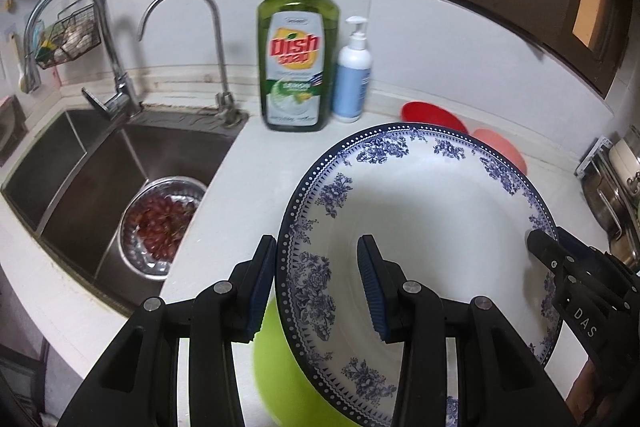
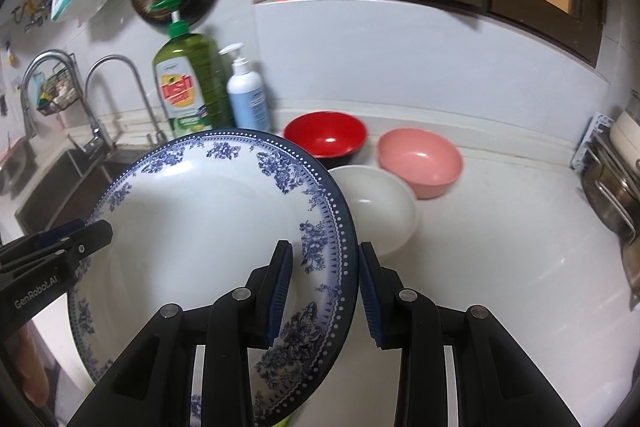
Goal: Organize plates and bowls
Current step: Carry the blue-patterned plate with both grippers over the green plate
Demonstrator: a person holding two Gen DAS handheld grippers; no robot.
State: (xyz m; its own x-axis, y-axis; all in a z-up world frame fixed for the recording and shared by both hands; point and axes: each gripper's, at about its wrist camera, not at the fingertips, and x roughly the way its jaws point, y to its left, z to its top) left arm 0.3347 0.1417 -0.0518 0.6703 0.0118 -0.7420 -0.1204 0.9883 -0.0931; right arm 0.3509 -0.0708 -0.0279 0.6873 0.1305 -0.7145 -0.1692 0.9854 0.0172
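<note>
A large white plate with a blue flower rim (image 1: 420, 211) is held tilted above the counter between both grippers; it also shows in the right wrist view (image 2: 200, 227). My left gripper (image 1: 320, 287) straddles its left rim, one finger on each face. My right gripper (image 2: 324, 287) straddles its right rim the same way, with a small gap showing at the outer pad. A lime green bowl (image 1: 288, 379) sits below the plate. A red bowl (image 2: 325, 137), a pink bowl (image 2: 420, 161) and a white bowl (image 2: 376, 207) stand on the counter behind.
A sink (image 1: 92, 167) at the left holds a metal colander of red fruit (image 1: 160, 223). A green dish soap bottle (image 1: 296, 63) and a white pump bottle (image 1: 354, 75) stand by the wall. Metal pots (image 2: 612, 195) sit at the far right.
</note>
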